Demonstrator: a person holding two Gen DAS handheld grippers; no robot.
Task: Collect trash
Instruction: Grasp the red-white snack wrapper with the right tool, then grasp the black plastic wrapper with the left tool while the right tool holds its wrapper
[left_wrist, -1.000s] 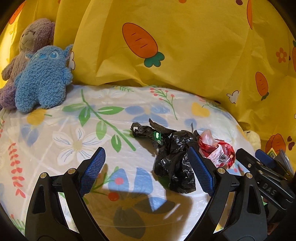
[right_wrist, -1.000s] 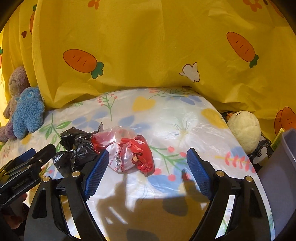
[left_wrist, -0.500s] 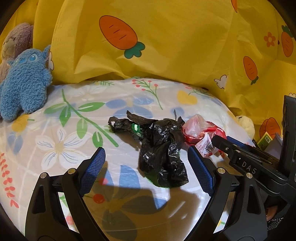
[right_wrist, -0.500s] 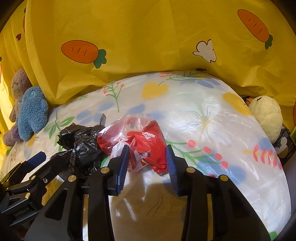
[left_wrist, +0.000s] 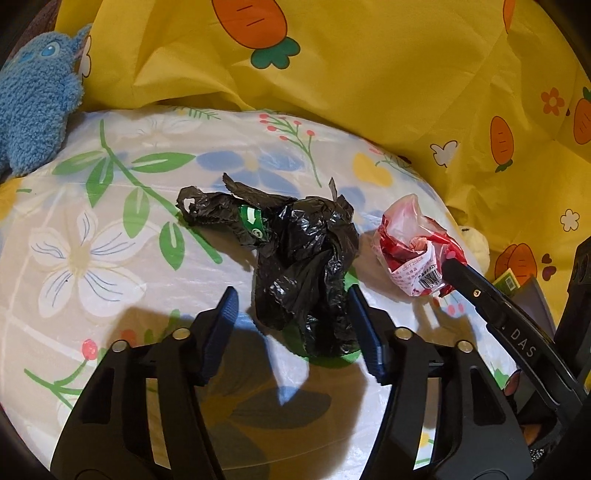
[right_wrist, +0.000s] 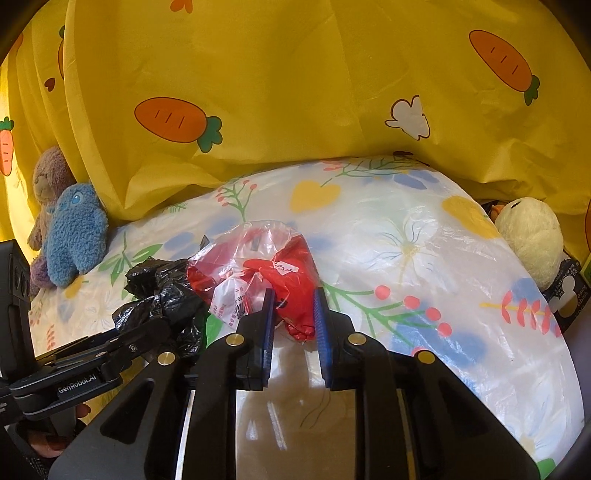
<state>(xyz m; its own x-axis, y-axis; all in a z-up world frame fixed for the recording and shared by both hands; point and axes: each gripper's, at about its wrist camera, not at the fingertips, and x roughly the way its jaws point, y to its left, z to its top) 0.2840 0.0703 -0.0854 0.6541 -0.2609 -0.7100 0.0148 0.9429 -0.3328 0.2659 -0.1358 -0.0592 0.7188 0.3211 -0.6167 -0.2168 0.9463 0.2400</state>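
Since 0.5 s ago both tongs have narrowed: the right gripper (right_wrist: 293, 308) now pinches the near end of the red-and-clear plastic bag (right_wrist: 266, 271) between its 2 blue pads, and the left gripper (left_wrist: 291, 314) has drawn in around the crumpled black trash bag (left_wrist: 303, 258), its pads flanking the bag's near end with a gap on the left side. Both bags lie on the floral plastic sheet (right_wrist: 424, 258), just beside each other. A blue plush toy (left_wrist: 33, 99) sits far left of the tongs.
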